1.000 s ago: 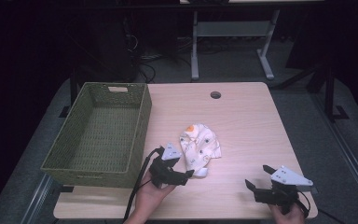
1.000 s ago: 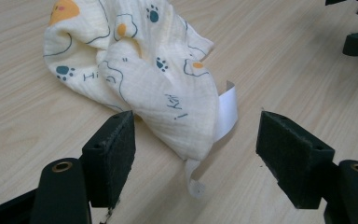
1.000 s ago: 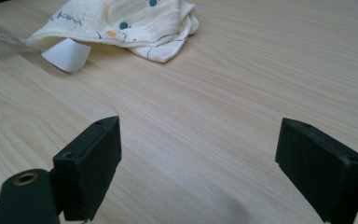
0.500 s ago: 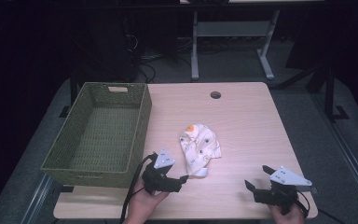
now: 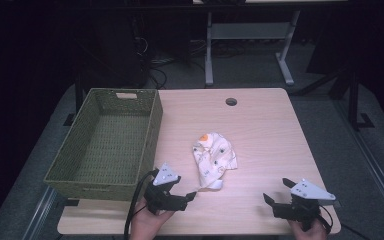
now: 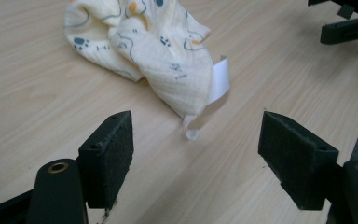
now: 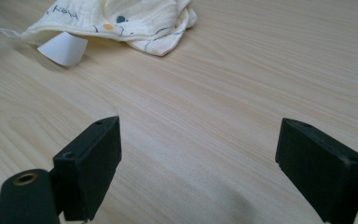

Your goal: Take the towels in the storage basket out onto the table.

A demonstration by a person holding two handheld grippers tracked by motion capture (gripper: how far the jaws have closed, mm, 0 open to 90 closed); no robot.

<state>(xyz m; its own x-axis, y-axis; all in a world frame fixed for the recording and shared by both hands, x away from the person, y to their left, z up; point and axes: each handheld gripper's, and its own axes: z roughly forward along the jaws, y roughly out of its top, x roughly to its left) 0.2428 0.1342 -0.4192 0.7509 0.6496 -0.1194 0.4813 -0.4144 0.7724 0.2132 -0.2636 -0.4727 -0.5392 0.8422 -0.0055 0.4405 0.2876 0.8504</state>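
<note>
A crumpled cream baby cloth [image 5: 214,160] with small printed animals lies at the centre of the worktop [image 5: 260,130], its white label [image 6: 218,80] sticking out at the near edge. The left gripper [image 5: 187,196], lower centre-left of the high view, has its jaws released, just short of the cloth. The right gripper [image 5: 275,196], lower right, is likewise spread wide, well apart from it. A green woven basket [image 5: 145,145] stands at left.

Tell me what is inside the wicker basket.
The basket looks empty: its woven floor shows bare in the high view. The strip of floor just behind its near wall is hidden. The cloth lies outside it on the table.
</note>
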